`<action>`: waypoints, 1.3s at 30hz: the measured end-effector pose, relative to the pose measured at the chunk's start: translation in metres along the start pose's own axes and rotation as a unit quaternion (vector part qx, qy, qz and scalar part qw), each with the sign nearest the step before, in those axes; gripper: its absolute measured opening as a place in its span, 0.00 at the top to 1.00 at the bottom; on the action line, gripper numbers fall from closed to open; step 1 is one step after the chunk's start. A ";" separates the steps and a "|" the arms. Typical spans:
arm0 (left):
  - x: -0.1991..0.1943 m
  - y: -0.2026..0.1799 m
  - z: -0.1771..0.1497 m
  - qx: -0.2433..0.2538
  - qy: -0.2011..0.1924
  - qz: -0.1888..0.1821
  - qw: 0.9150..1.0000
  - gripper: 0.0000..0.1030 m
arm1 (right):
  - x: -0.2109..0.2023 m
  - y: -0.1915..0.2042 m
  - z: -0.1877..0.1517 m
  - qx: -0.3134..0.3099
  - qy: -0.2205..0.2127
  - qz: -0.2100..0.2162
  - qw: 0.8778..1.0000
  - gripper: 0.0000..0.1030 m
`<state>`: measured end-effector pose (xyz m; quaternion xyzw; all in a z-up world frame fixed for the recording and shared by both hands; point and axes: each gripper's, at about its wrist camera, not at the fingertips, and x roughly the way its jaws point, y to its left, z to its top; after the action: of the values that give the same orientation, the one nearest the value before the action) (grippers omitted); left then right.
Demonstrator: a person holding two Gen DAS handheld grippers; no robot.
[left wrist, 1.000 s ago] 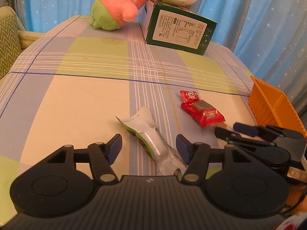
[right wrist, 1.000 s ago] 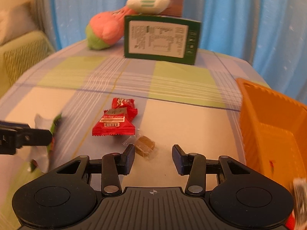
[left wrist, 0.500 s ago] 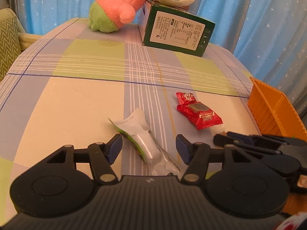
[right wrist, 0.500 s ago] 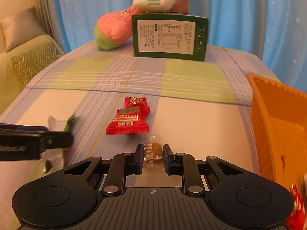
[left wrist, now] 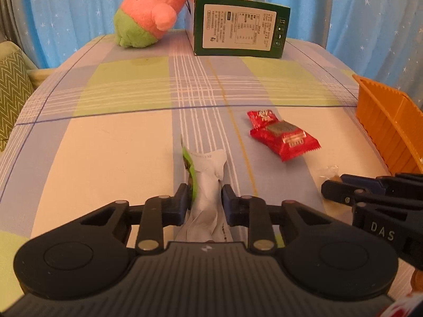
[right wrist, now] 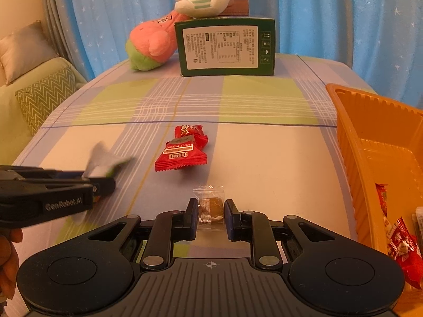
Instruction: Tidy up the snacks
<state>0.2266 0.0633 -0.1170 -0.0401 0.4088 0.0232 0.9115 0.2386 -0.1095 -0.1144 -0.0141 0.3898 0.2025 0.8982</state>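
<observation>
- The left gripper [left wrist: 205,196] is seen with its jaws closing on the white-and-green snack pouch [left wrist: 208,174]; the pads are pressed into the pouch's waist, which is crumpled between them
- The pouch's long axis is laid along the line the gripper points, so its far end sticks out ahead of the fingertips over the checked tablecloth [left wrist: 119,137] and its near end is tucked back under the gripper body
- The right gripper [right wrist: 211,211] is pinched on the small clear-wrapped brown candy [right wrist: 211,204], its jaws drawn in tight on both sides of the wrapper, whose far edge juts out past the tips
- The orange basket [right wrist: 351,142] is set to the right of both grippers, at the table's right edge; red packets are already lying in its near corner
- The right gripper is judged the nearer to the basket, just beside its wall; the left one is judged to have the longer carry, rightward across the cloth and past the right gripper
- The red snack packet [right wrist: 182,150] is left lying on the cloth ahead, between the two grippers, its long axis running roughly away from them
- Beyond it, a green box [right wrist: 227,47] and two plush toys are stood at the far end, clear of any path to the basket
</observation>
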 end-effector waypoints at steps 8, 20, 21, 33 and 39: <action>-0.023 -0.008 -0.009 -0.002 0.005 -0.014 1.000 0.77 | -0.029 0.001 -0.009 0.014 -0.002 -0.007 1.000 0.79; -0.101 -0.032 -0.013 -0.020 -0.015 -0.039 0.999 0.77 | -0.107 0.000 -0.014 0.038 -0.032 -0.018 0.999 0.79; -0.108 -0.034 -0.014 -0.021 -0.018 -0.039 0.999 0.77 | -0.113 0.001 -0.015 0.039 -0.035 -0.018 0.998 0.79; -0.178 -0.052 -0.034 -0.016 -0.035 -0.047 0.998 0.77 | -0.186 0.004 -0.023 0.049 -0.067 -0.029 0.996 0.79; -0.198 -0.064 -0.043 -0.003 -0.040 -0.058 0.998 0.77 | -0.208 -0.002 -0.032 0.053 -0.066 -0.042 0.996 0.79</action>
<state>0.0676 -0.0064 0.0058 -0.0650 0.3688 -0.0269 0.9269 0.0894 -0.1910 0.0102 0.0305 0.3392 0.1445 0.9290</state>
